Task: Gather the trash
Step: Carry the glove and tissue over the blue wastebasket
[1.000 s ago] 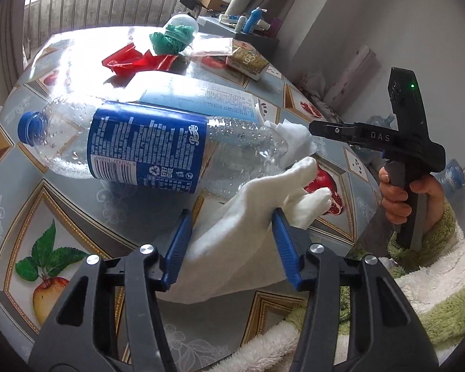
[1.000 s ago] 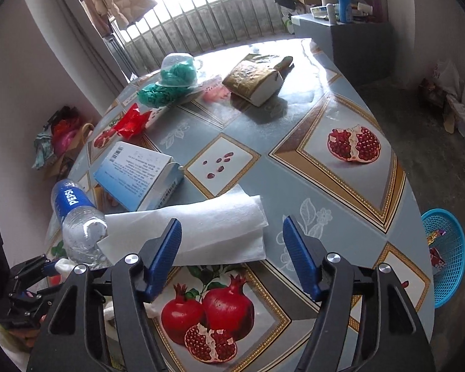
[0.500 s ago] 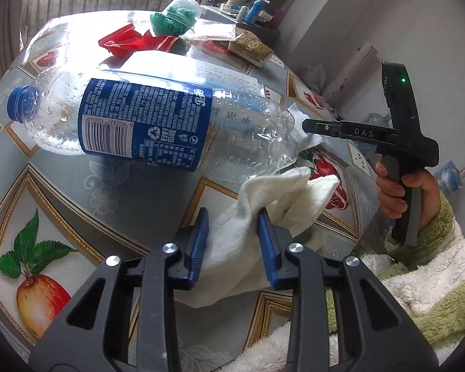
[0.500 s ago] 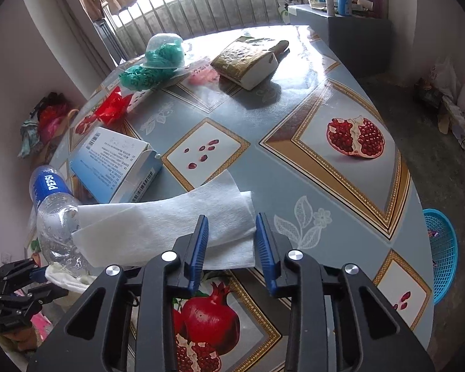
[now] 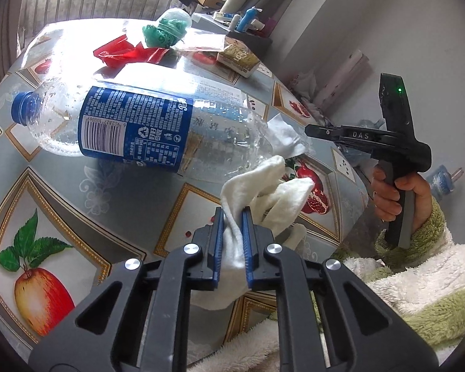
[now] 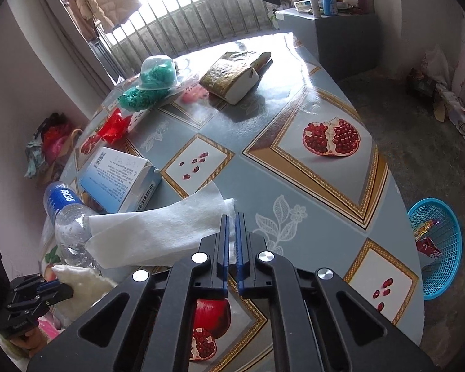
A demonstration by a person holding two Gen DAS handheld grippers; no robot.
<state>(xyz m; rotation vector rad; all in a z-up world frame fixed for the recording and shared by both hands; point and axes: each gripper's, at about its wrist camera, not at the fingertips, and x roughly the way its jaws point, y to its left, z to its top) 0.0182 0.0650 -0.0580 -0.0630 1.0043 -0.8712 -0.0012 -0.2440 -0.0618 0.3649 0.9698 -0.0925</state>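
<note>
Trash lies scattered over the table [image 6: 294,183], with the plastic bottle [image 5: 145,130] on its side as the landmark near the table's near edge. Just beside the bottle's base sits a white cloth [image 5: 263,192], bunched between the blue pads of the left gripper [image 5: 232,214], whose jaws are closing and already press on the fabric. Against the same end of the bottle, a white paper towel [image 6: 158,232] spreads flat; its corner is pinched by the right gripper [image 6: 231,217], its jaws clamped together on the sheet. Behind the bottle rests a light blue box [image 6: 117,176]. Farther beyond it lie a red wrapper [image 6: 113,125], a green net bag [image 6: 145,93] under a clear cup, and a brown-patterned carton [image 6: 232,77]. Well apart from the bottle, down on the floor past the opposite table edge, stands a blue basket [image 6: 440,279] with a few wrappers inside. A hand [image 5: 400,192] in a fluffy sleeve [image 5: 424,282] holds the right gripper's handle.
</note>
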